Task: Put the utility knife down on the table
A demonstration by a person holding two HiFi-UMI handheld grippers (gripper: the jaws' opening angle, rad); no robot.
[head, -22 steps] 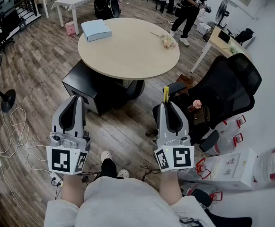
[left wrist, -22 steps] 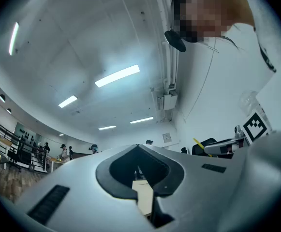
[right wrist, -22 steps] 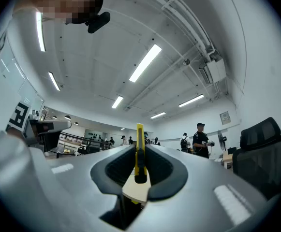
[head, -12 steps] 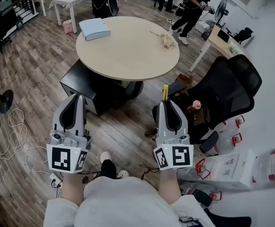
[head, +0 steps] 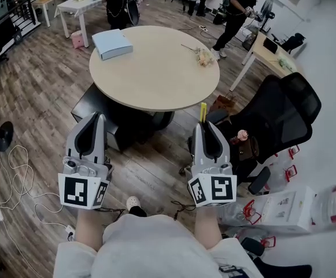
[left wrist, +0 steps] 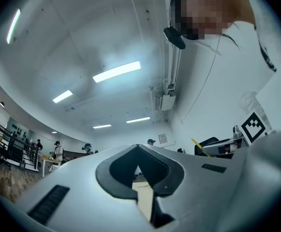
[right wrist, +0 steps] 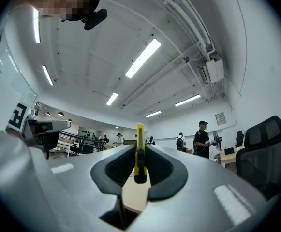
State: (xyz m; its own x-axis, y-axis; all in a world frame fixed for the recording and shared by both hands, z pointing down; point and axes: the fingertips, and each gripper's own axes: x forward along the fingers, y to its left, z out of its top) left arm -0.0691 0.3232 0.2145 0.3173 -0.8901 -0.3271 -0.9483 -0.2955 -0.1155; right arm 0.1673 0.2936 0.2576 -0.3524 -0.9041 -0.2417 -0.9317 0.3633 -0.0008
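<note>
Right gripper view: right tongs (right wrist: 139,154) pinch utility knife (right wrist: 140,138).
Left tongs (left wrist: 138,151): pressed together, apparently empty.
Remaining: reach worktop (head: 156,68) ahead, release.

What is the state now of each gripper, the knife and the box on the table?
left gripper: shut, empty
right gripper: shut on the utility knife
utility knife: held in the air, not yet on the round table
blue box: closed, lying flat on the table

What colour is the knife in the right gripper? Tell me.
Yellow with a dark slider. The utility knife shows best in the right gripper view.
</note>
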